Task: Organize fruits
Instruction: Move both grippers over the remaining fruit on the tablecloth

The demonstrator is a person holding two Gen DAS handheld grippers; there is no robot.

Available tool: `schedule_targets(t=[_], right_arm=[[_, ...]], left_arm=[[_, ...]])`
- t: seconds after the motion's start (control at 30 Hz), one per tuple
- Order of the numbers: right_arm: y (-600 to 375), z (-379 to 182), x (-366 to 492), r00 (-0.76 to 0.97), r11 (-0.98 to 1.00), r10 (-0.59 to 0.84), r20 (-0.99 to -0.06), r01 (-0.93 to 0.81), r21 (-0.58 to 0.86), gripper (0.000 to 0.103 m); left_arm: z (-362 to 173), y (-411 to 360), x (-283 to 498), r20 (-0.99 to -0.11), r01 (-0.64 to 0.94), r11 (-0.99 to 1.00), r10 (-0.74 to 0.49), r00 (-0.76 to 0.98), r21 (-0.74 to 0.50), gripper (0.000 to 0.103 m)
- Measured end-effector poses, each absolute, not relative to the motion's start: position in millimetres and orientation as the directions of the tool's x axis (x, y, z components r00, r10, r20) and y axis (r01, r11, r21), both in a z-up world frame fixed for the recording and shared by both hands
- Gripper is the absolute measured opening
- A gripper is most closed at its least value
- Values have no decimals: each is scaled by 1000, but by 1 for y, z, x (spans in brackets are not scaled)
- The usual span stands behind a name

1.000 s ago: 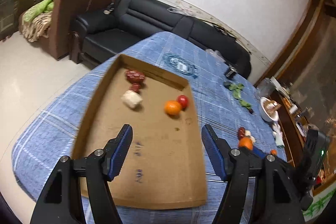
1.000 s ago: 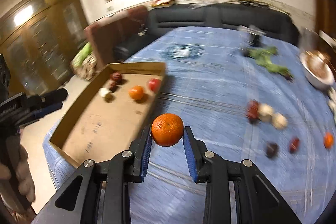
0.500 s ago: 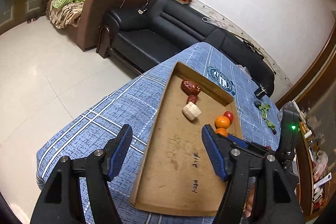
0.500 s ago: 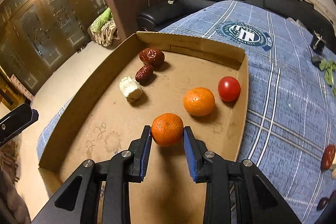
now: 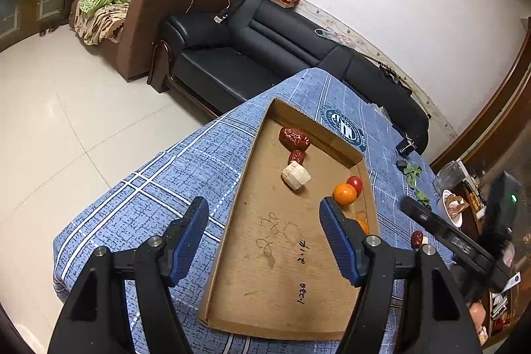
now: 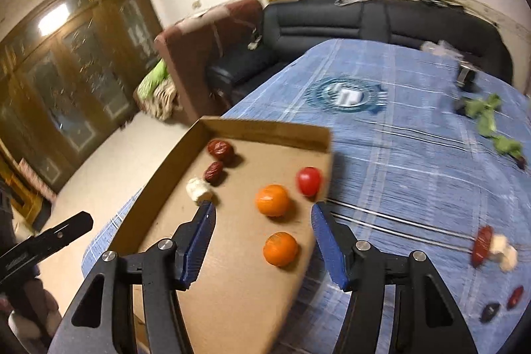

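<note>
Your left gripper [image 5: 264, 234] hangs open and empty over the tray [image 5: 232, 208]. Your right gripper [image 6: 262, 243] has just been opening; the orange [image 6: 280, 248] lies loose on the tray floor, between its spread jaws.

The whole right wrist view is smeared with motion blur, worst on the tablecloth [image 6: 415, 175] and the cabinet doors [image 6: 76, 78]. Small dark fruits [image 6: 491, 311] near its lower right edge are too blurred to name. In the left wrist view, the left gripper's right finger [image 5: 341, 244] covers most of the nearer orange [image 5: 362, 224]; only a sliver shows. The right gripper's body [image 5: 464, 241] hides part of the table's far side, and what sits in the bowl [image 5: 453, 211] is too small to tell. A hand [image 6: 30, 307] is cut off at the right wrist view's left edge.
</note>
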State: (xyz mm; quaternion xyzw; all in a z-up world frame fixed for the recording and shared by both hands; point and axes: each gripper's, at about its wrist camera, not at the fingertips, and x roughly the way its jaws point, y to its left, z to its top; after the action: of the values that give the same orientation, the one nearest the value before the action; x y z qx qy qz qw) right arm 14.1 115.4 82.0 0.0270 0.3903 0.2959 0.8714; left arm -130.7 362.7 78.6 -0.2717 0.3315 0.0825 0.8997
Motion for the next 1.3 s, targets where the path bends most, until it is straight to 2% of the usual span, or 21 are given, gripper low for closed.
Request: schedule_targets(t=[0.23,0.73,1.03,1.3], right_arm=[[26,75,-8,565,871,489,-664,-348,346,66],[-157,66,-83,707,953,212,-675,4,303,66],[-209,50,-119,709,939,180,-681,83,335,66],[-228,34,-107,684,936,190,-704,90,340,66]], left_arm=[[79,339,-122,-651,-281,864,-68,756,-417,69],[96,231,-106,-658,-50,934,-211,723,-354,69],[94,161,-102,-696,65,959,-246,674,-276,69],[81,101,-69,-749,159,968,-253,612,-196,69]])
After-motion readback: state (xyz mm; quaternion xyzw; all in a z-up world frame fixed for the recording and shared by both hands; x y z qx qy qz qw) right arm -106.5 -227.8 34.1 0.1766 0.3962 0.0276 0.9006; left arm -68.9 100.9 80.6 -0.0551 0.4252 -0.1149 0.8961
